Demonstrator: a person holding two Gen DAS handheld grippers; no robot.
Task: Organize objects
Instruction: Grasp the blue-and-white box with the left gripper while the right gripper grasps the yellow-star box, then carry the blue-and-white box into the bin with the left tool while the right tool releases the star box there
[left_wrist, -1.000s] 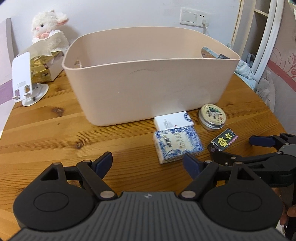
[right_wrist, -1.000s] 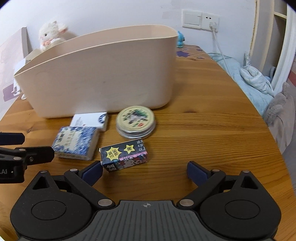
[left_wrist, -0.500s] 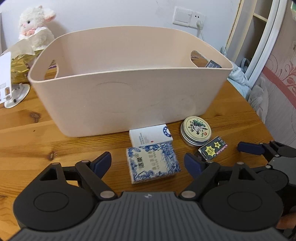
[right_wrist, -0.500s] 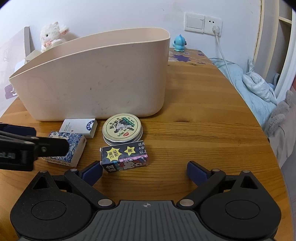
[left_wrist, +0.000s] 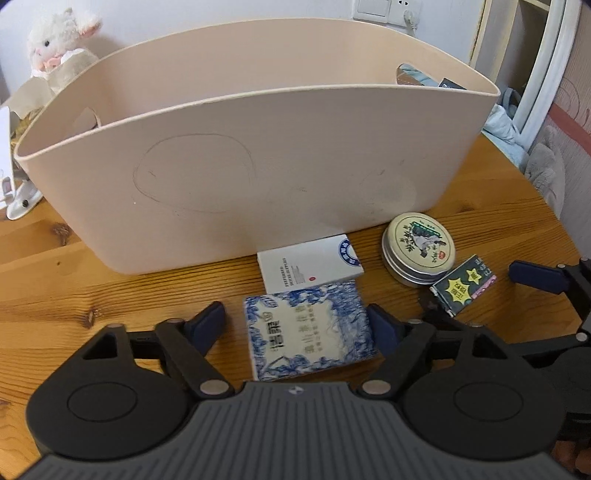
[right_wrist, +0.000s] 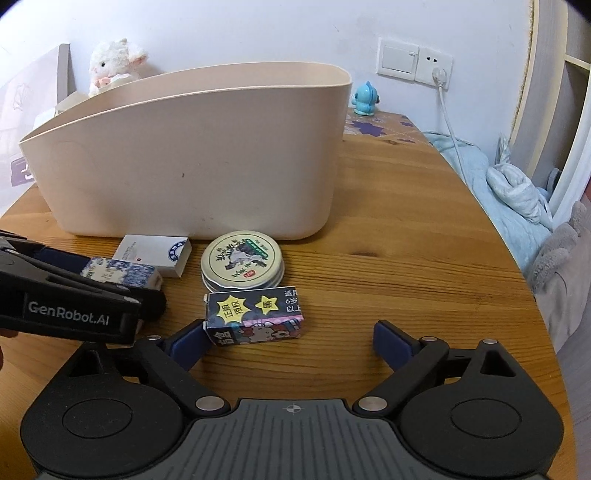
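Note:
A beige plastic bin (left_wrist: 236, 155) stands on the wooden table (right_wrist: 406, 258). In front of it lie a white card box (left_wrist: 310, 264), a blue-and-white patterned box (left_wrist: 308, 334), a round tin (left_wrist: 419, 253) and a small dark box with yellow stars (left_wrist: 463, 290). My left gripper (left_wrist: 297, 325) is open, its fingers on either side of the blue-and-white box, which also shows in the right wrist view (right_wrist: 122, 273). My right gripper (right_wrist: 291, 341) is open; its left finger touches the dark star box (right_wrist: 255, 315), just in front of the tin (right_wrist: 242, 260).
A plush lamb (left_wrist: 61, 37) and a gold-wrapped carton sit behind the bin at the left. A white stand (left_wrist: 18, 192) is at the left edge. A small blue figurine (right_wrist: 365, 98) and a wall socket with cable (right_wrist: 439, 74) are at the back right. Bedding lies past the table's right edge.
My left gripper has moved forward and right until its fingers straddle the blue-and-white box. My right gripper has come closer to the dark star box.

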